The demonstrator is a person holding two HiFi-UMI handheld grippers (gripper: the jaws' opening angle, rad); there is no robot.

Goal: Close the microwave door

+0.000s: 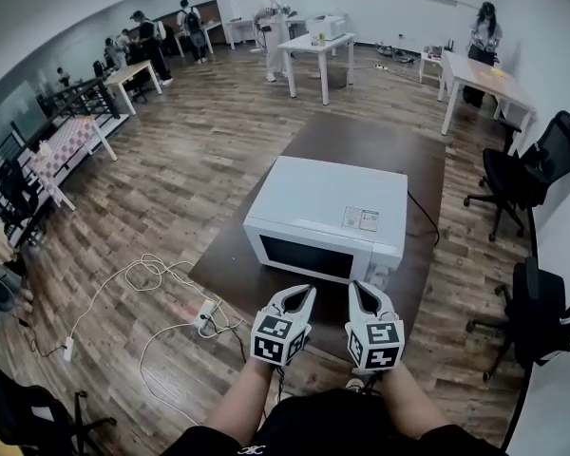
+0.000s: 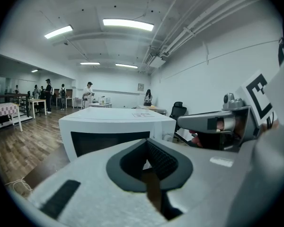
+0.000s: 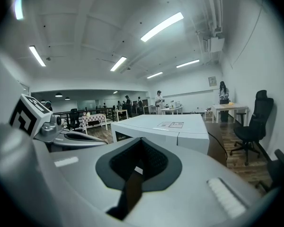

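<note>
A white microwave [image 1: 328, 207] stands on a brown mat [image 1: 361, 145] on the wooden floor. Its dark-windowed door [image 1: 304, 256] lies flush with the front, facing me. Both grippers hover side by side just in front of it, apart from it. My left gripper [image 1: 304, 294] has its jaws together with nothing between them, and so does my right gripper [image 1: 364, 291]. In the left gripper view the microwave [image 2: 113, 131] fills the middle beyond the shut left gripper [image 2: 146, 143]. The right gripper view shows the microwave's right front corner [image 3: 180, 134] past the shut right gripper [image 3: 141, 141].
White cables and a power strip [image 1: 205, 317] lie on the floor left of the mat. Black office chairs [image 1: 532, 169] [image 1: 543, 323] stand at the right wall. White tables [image 1: 318, 46] and several people are far back in the room.
</note>
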